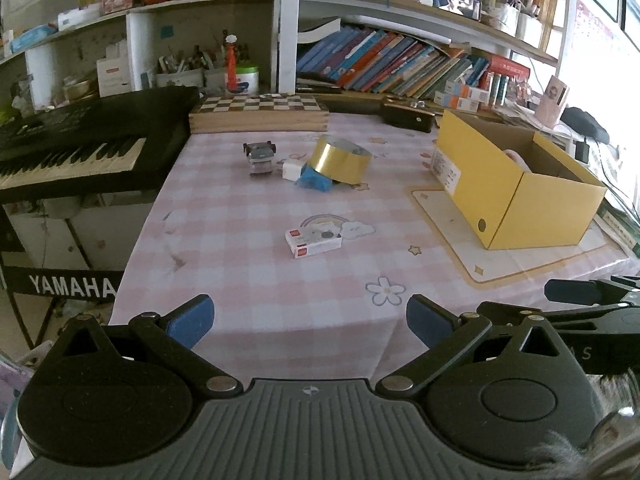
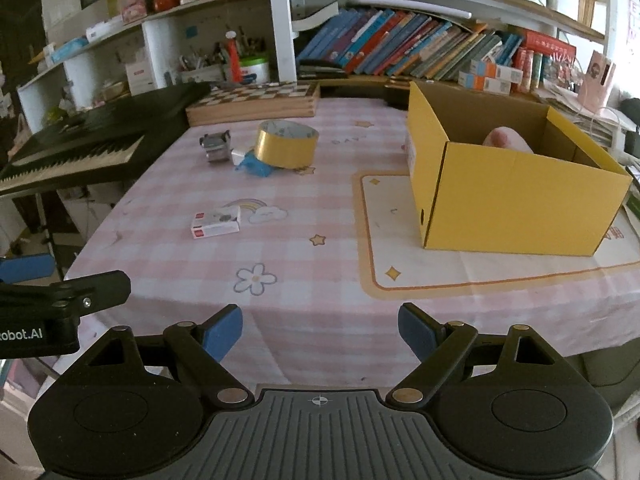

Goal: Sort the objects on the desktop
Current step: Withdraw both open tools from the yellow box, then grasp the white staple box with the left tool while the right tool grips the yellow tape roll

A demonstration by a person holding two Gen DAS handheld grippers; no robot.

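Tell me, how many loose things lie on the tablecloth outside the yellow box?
5: a small white box nearest; farther back a gold tape roll, blue item, white plug and grey gadget. Others may hide behind the tape.

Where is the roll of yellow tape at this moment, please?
In both wrist views the roll of yellow tape sits far back on the checked tablecloth, left of the yellow box, leaning on a blue item.

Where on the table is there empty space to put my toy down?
Bare cloth runs along the near edge, between the small white box and the yellow box. It is crowded farther back, where the gold tape roll, blue packet, white plug and grey toy bunch together.
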